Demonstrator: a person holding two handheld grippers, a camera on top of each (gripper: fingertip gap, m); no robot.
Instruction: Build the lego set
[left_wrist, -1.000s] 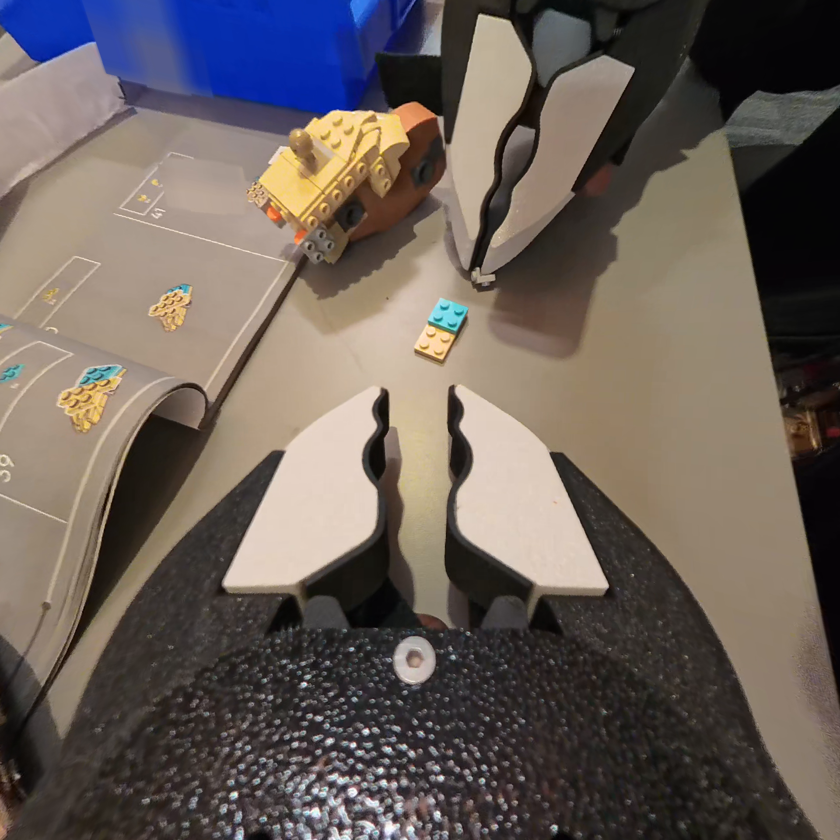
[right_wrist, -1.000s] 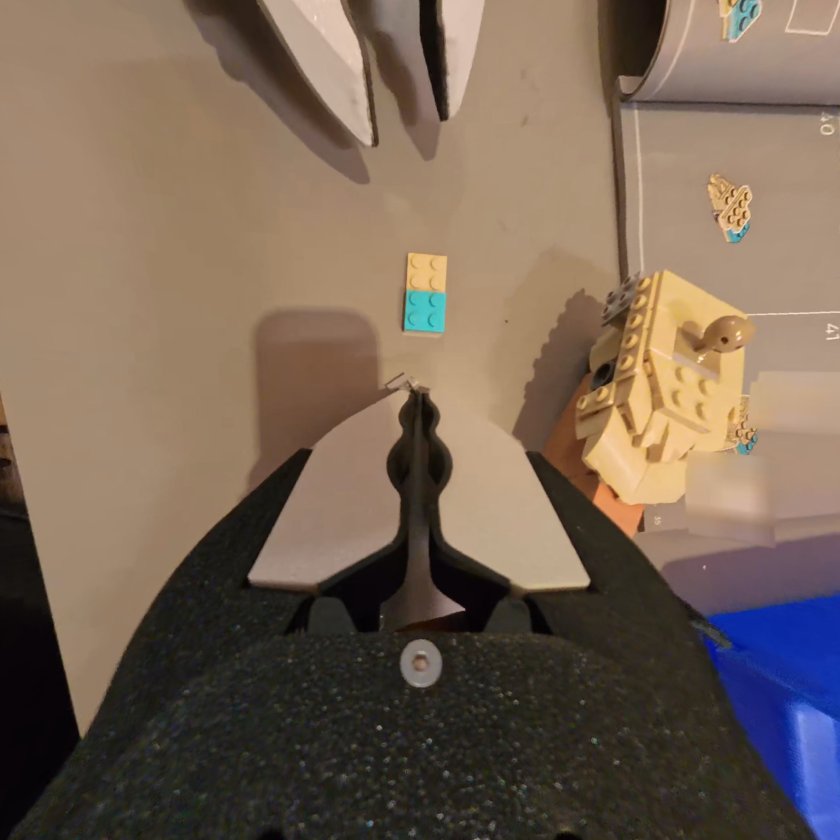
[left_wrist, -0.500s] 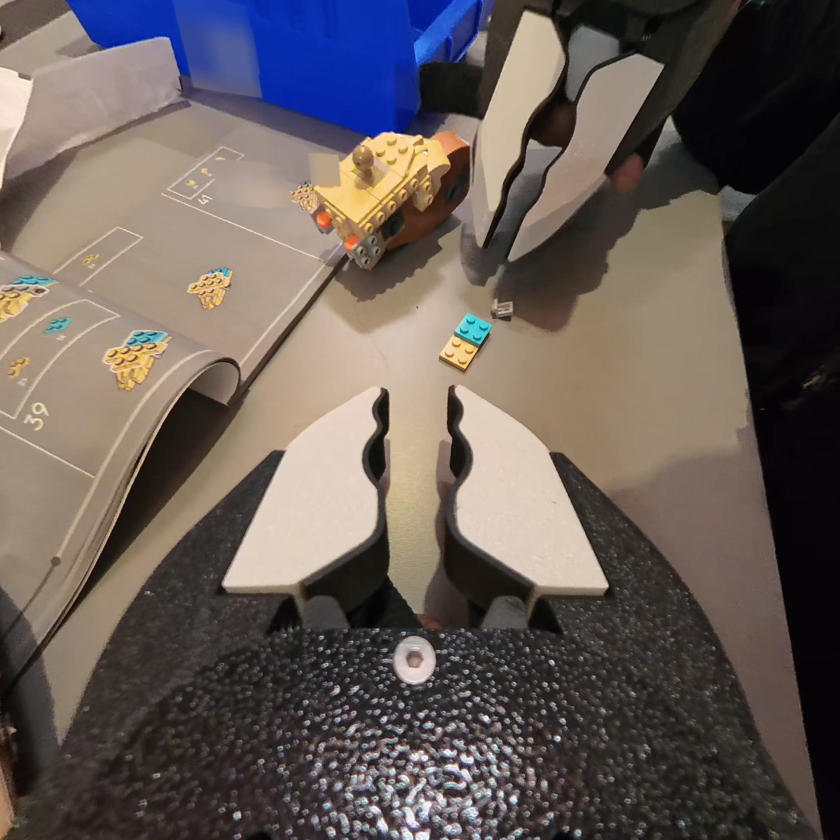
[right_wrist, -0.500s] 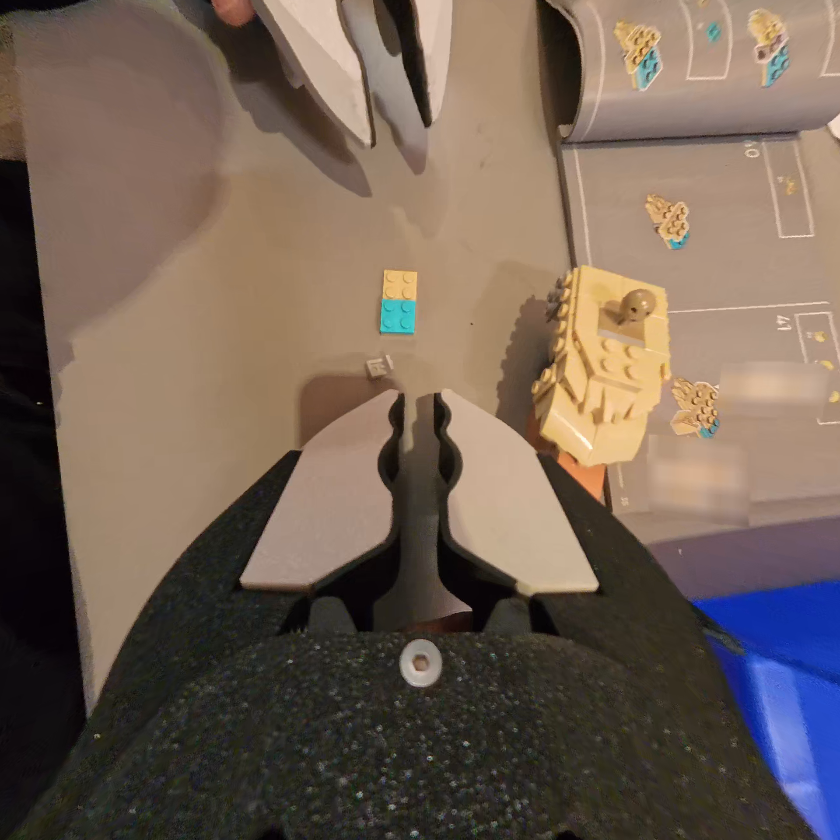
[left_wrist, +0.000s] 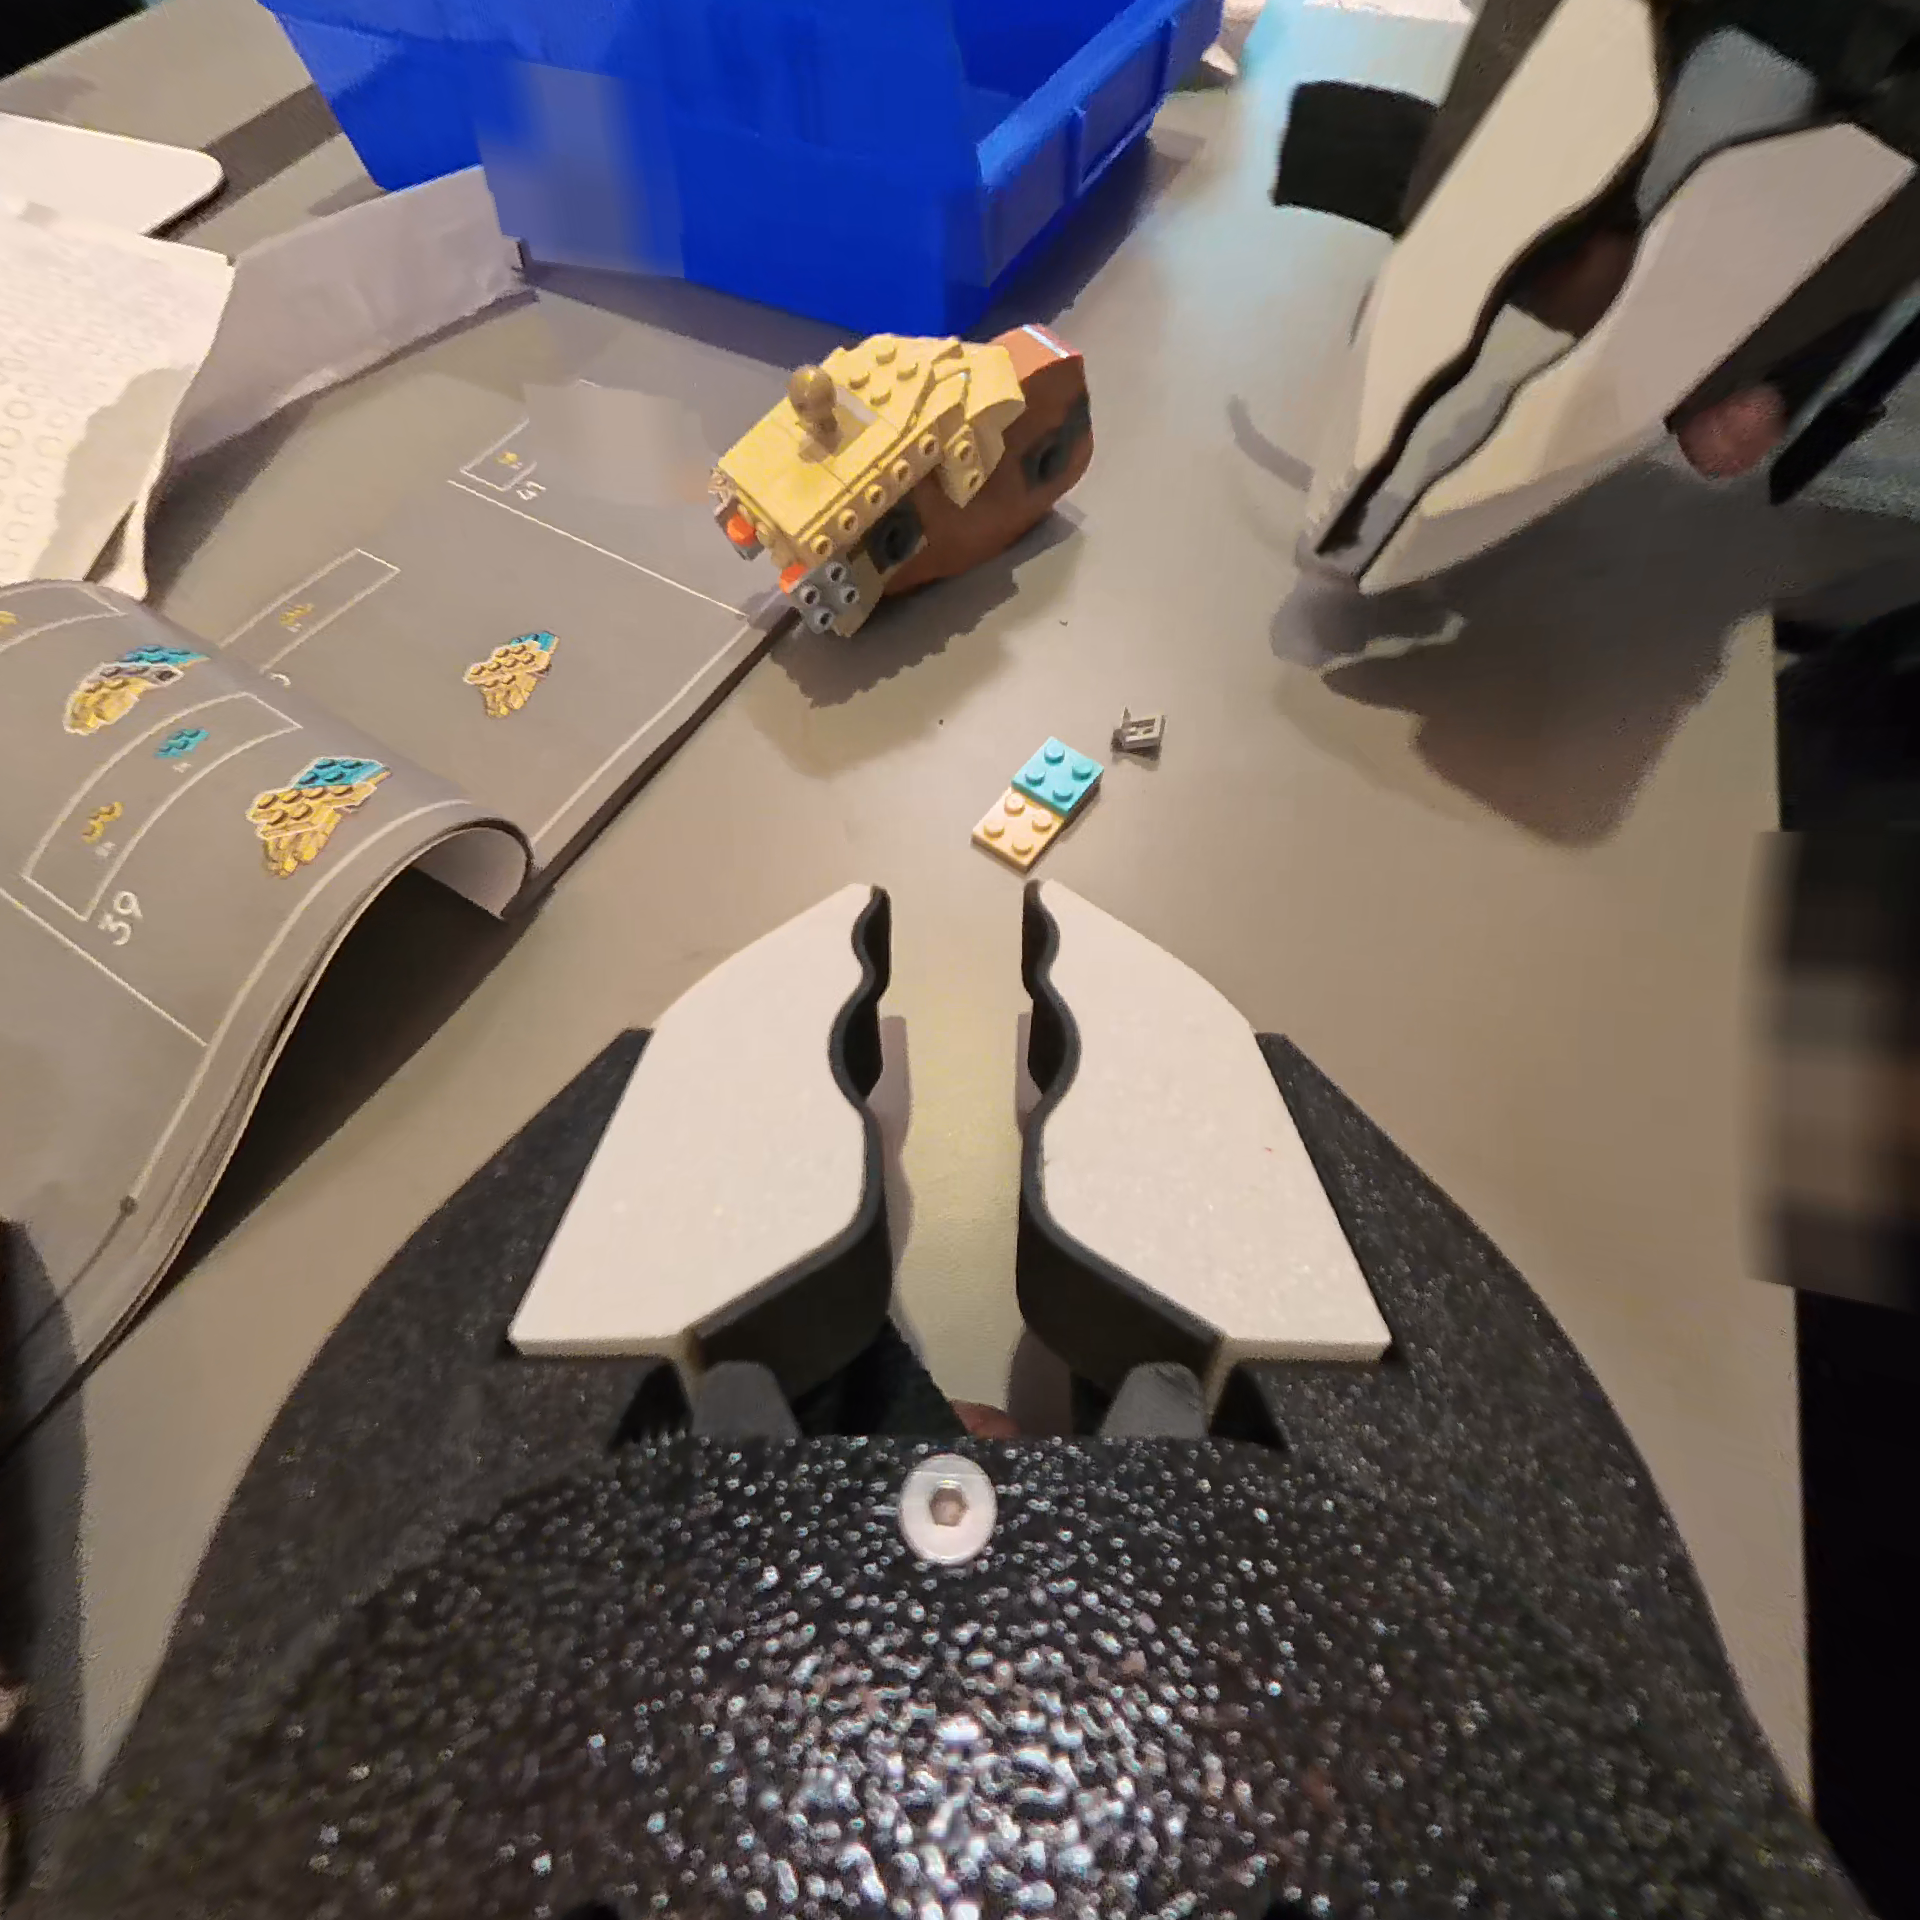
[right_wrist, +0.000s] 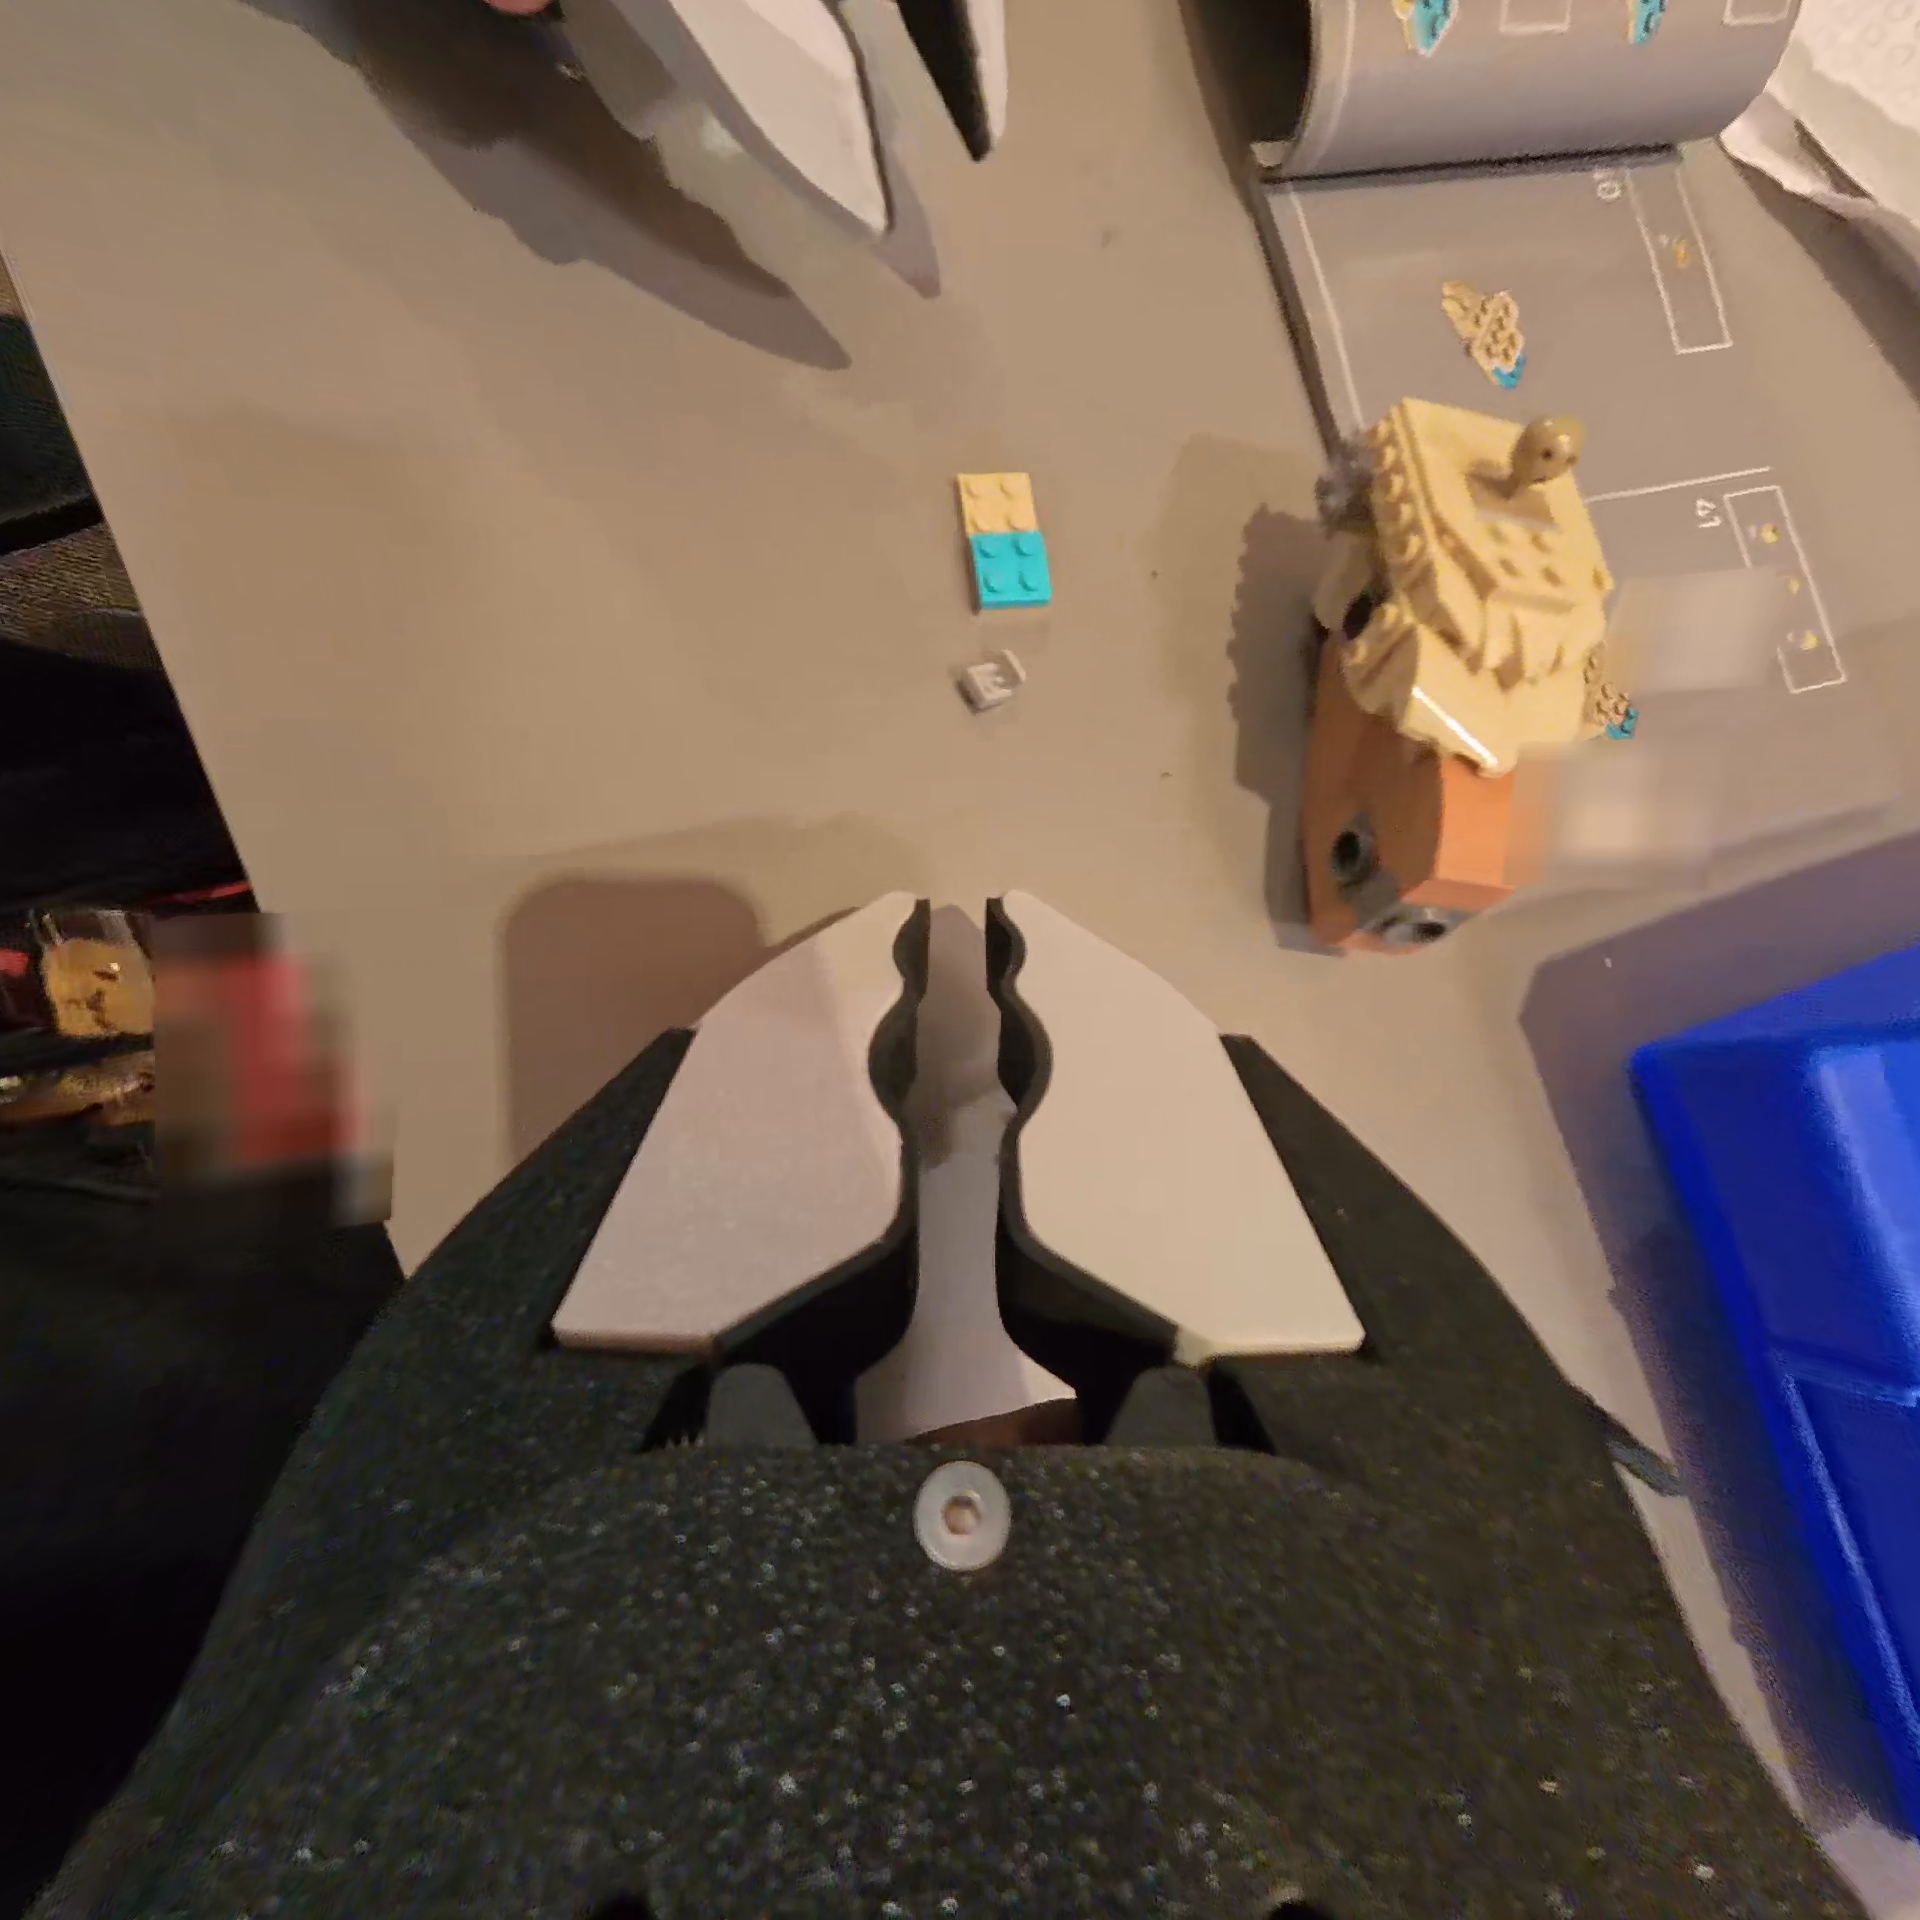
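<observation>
I hold my left gripper (left_wrist: 956, 904) low over the flat grey tabletop (left_wrist: 1299, 1039), its two pale fingers apart with a clear gap of bare table between them and nothing held. My right gripper (right_wrist: 951, 909) hangs above the same table with its fingers parted by a narrower gap, also empty.

My landmark is the flat two-tone lego plate, half turquoise and half tan (left_wrist: 1038, 802), lying studs up on the table. It sits just ahead of my left fingertips, not touching them. In the right wrist view the same plate (right_wrist: 1005, 540) lies well ahead of my right fingertips, turquoise half nearer to them. Just beside the plate's turquoise end, apart from it, lies a tiny grey lego piece (left_wrist: 1139, 729), also seen in the right wrist view (right_wrist: 991, 682) between the plate and my right gripper.

Beyond the plate from my left gripper stands the partly built tan and reddish-brown lego model with a round olive knob on top (left_wrist: 904, 478). It rests tilted, its grey studded corner at the edge of the open grey instruction booklet (left_wrist: 416, 644), which spreads out on the model's far side from the plate, one page curling up. Past the model, farther still from the plate, stands a blue plastic bin (left_wrist: 790, 156). In the right wrist view the model (right_wrist: 1455, 644) is near the plate, with the bin (right_wrist: 1787, 1299) beyond the model's brown end.
</observation>
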